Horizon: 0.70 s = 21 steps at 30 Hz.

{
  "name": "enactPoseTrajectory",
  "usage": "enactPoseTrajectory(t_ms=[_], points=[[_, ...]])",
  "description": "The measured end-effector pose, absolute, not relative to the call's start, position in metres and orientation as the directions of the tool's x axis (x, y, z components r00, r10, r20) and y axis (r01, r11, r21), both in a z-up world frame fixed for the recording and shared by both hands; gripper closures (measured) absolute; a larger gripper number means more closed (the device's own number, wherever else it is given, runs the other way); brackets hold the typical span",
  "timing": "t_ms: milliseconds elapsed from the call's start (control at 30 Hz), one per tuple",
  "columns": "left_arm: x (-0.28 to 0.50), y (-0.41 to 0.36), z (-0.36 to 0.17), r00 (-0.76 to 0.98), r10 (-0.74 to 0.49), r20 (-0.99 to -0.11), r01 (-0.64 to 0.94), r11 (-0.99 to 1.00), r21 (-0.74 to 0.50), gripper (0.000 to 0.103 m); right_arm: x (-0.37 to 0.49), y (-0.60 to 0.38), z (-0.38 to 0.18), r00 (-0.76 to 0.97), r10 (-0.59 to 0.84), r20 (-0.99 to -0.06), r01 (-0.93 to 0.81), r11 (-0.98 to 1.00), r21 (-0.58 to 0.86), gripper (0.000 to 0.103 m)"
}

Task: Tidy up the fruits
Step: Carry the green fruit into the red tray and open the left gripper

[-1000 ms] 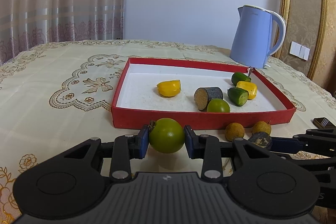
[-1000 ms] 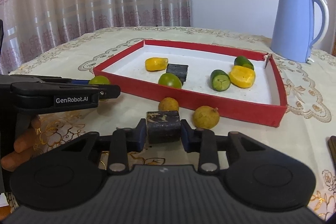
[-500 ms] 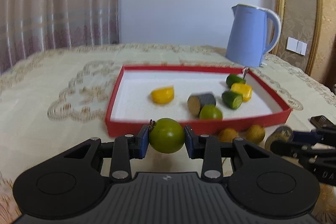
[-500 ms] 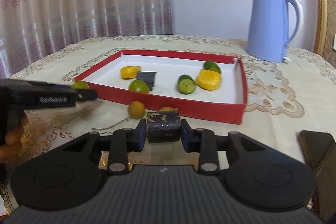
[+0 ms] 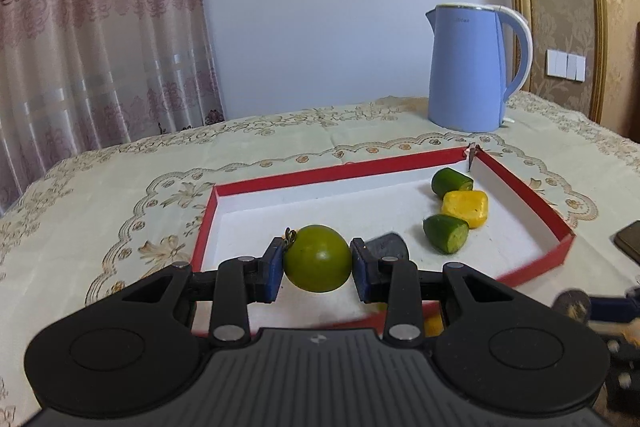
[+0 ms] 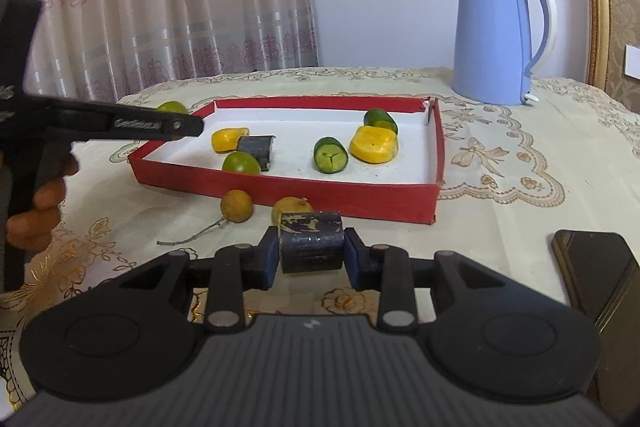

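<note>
Gripping a round green fruit (image 5: 318, 259) between its blue pads, the left gripper (image 5: 318, 269) hangs over the near left part of the red tray (image 5: 332, 171), the fruit clear of the white tray floor. From the right wrist view that same fruit shows only as a green cap behind the left gripper's black arm, above the tray's left corner. The right gripper (image 6: 311, 253) has its fingers closed on a dark, scuffed cylinder (image 6: 311, 241), held in front of the tray's near wall, outside it.

Inside the tray lie a yellow piece (image 6: 229, 139) toward the left, a dark block (image 6: 256, 149) just beside it, a green fruit (image 6: 240, 163) touching that block near the front wall, a cut green piece (image 6: 330, 155) in the middle, a larger yellow chunk (image 6: 374, 145) to its right, and another green piece (image 6: 380, 121) behind the chunk.

On the table (image 6: 500, 195), two small tan round fruits (image 6: 237, 205) sit just in front of the tray, one with a thin stem trailing toward the left. A blue kettle (image 6: 494, 37) stands beyond the tray's far right corner. A dark phone (image 6: 596, 271) lies at the right edge. A person's hand (image 6: 38, 203) grips the left tool's handle.
</note>
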<state>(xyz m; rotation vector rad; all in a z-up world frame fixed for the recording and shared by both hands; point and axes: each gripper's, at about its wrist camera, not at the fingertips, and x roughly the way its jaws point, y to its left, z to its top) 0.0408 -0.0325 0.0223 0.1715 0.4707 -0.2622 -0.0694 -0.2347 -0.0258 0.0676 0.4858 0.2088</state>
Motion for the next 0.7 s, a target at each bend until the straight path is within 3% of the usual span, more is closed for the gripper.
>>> enactPoseTrajectory(t_ms=[700], points=[[0.133, -0.093, 0.013, 0.835, -0.093, -0.542, 0.26, 0.936, 0.239, 0.069, -0.068, -0.24, -0.028, 0.862, 0.227, -0.454, -0.179, 0.973, 0.146, 0.072]])
